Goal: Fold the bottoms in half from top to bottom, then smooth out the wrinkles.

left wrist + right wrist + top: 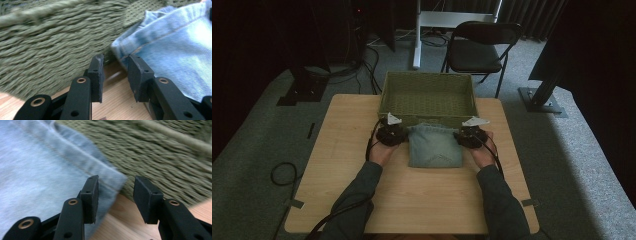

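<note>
The wooden table [362,200] carries everything, and places are given here from the green woven basket [428,95], which stands at the table's far edge. The folded denim garment [435,146] lies flat on the wood just in front of the basket's near wall, its far edge touching or all but touching that wall; which of the two cannot be told.

The left gripper [391,134] is set at the garment's far left corner, close before the basket's near wall. In the left gripper view its fingers [97,75] are spread apart, with bare wood in the gap and the denim hem [127,53] against the outer finger rather than between the two. The right gripper [470,135] is placed likewise at the far right corner; in the right gripper view its fingers [91,197] are spread, and the corner of the cloth is overlapped by one finger but not pinched.

Several failures are judged possible. If the jaws are closed as they stand, wood or a single layer might be caught, and the fold would be lost on lifting. An uneven grip between the two sides could let the garment sag and snag on the basket's near wall. The fingers could also be driven into the weave, so the basket might be pushed off the far edge.
</note>
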Tool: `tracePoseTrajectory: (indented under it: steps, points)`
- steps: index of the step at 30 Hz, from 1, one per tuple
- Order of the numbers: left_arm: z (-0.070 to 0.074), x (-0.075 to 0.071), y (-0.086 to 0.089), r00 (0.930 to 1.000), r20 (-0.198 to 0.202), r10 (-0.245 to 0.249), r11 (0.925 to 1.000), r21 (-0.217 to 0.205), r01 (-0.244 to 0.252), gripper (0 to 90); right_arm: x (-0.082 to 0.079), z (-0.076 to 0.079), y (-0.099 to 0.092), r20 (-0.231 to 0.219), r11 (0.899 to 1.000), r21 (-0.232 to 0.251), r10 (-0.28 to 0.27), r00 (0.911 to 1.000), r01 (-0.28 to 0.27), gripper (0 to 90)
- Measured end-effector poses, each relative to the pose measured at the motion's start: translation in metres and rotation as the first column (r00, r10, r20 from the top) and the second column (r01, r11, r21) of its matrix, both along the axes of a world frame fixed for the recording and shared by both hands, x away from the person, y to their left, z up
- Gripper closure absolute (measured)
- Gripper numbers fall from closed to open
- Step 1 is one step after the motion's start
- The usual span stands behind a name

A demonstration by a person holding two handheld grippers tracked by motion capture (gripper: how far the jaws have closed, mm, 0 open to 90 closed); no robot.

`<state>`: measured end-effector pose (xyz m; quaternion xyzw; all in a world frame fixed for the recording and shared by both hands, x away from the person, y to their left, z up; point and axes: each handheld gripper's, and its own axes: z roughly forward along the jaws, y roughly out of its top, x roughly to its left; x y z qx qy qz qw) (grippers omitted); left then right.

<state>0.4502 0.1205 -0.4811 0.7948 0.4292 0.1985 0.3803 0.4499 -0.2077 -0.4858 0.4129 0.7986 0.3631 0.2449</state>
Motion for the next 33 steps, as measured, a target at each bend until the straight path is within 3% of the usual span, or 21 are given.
tracePoseTrajectory:
  steps: [3,7,9,15,19,27,29,33]
  points:
    - [0.005,-0.008,0.002,0.9997,0.025,-0.006,0.9998,-0.019,0.006,64.8,-0.004,0.004,-0.005,0.012,1.000,0.015,-0.026,0.9996,0.026,54.5]
    - [0.013,-0.019,-0.001,0.9973,0.063,-0.038,0.9981,-0.047,0.041,64.3,-0.012,0.010,-0.006,0.042,0.999,0.029,-0.016,0.9990,0.015,53.2]
    - [0.019,-0.026,-0.008,0.9931,0.092,-0.072,0.9955,-0.055,0.078,64.3,-0.020,0.016,-0.006,0.076,0.999,0.046,-0.004,0.9971,0.001,53.2]
    - [0.032,-0.038,-0.027,0.9769,0.135,-0.166,0.9835,-0.049,0.174,63.8,-0.030,0.025,-0.001,0.110,0.998,0.049,0.042,0.9931,-0.047,52.6]
    - [0.033,-0.041,-0.036,0.9696,0.135,-0.204,0.9771,-0.032,0.210,61.9,-0.032,0.026,0.003,0.112,0.996,0.050,0.068,0.9914,-0.074,50.5]
    - [0.028,-0.042,-0.046,0.9620,0.119,-0.246,0.9682,-0.018,0.250,60.4,-0.034,0.020,0.009,0.087,0.993,0.051,0.098,0.9914,-0.103,49.7]
    - [0.026,-0.044,-0.050,0.9555,0.114,-0.272,0.9618,0.001,0.274,60.3,-0.034,0.019,0.011,0.072,0.989,0.071,0.121,0.9900,-0.126,48.8]
    - [0.022,-0.046,-0.060,0.9417,0.106,-0.319,0.9474,0.012,0.320,60.3,-0.038,0.017,0.019,0.066,0.982,0.055,0.175,0.9823,-0.179,48.5]
